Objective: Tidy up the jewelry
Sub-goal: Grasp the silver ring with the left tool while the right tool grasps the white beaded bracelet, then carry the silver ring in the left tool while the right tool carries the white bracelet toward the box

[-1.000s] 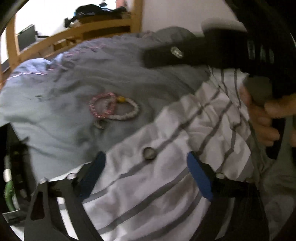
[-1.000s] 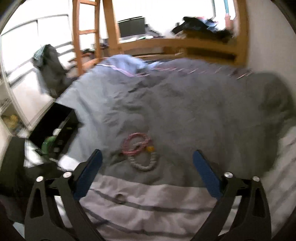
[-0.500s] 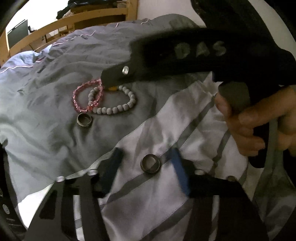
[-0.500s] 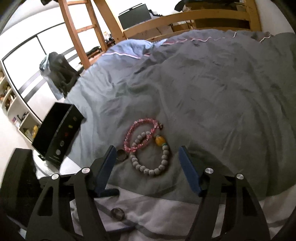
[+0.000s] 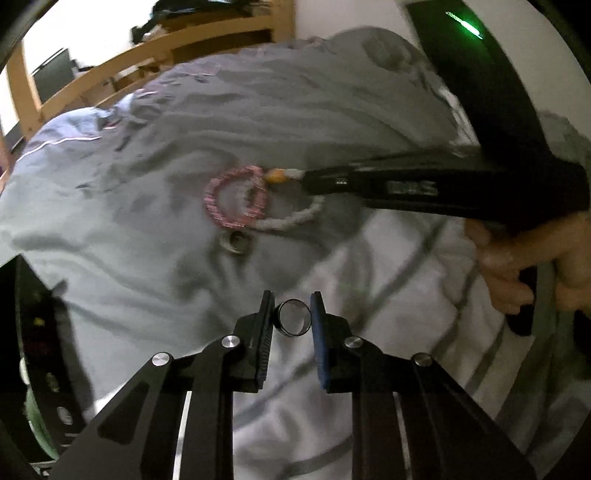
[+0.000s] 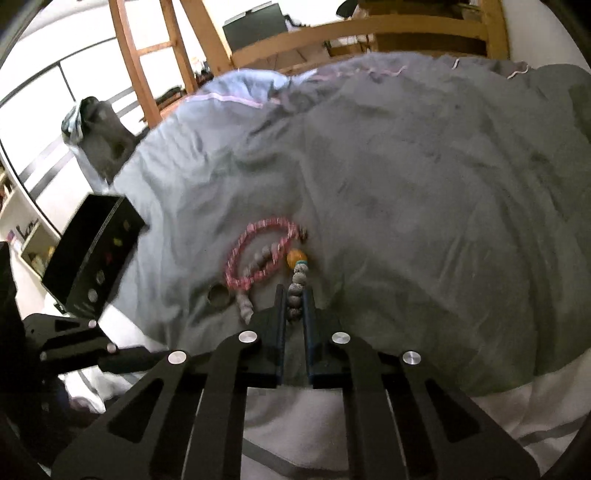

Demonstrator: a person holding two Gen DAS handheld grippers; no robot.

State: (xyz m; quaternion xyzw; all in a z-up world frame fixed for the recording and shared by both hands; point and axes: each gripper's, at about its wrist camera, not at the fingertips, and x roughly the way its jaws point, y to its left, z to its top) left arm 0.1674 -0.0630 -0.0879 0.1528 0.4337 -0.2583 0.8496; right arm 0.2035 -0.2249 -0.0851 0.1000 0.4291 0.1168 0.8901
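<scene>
My left gripper [image 5: 293, 301] is shut on a dark metal ring [image 5: 293, 322] and holds it over the striped white sheet [image 5: 388, 295]. My right gripper [image 6: 294, 291] is shut on the grey bead bracelet [image 6: 296, 291] with an orange bead [image 6: 296, 257]; it also shows in the left wrist view [image 5: 291, 221]. A pink bead bracelet [image 6: 258, 254] overlaps it on the grey duvet [image 6: 424, 192], and shows in the left wrist view [image 5: 236, 201]. A second ring [image 5: 234, 242] lies just below the pink bracelet, also in the right wrist view [image 6: 218, 294].
A black jewelry box [image 6: 92, 254] stands at the bed's left edge. A wooden bed frame [image 6: 369, 33] and ladder [image 6: 147, 55] rise behind the duvet. A hand [image 5: 535, 258] holds the right gripper's handle.
Both grippers have closed. The left one closed on the dark ring and lifted it. The right one moved down and closed on the grey bead bracelet.
</scene>
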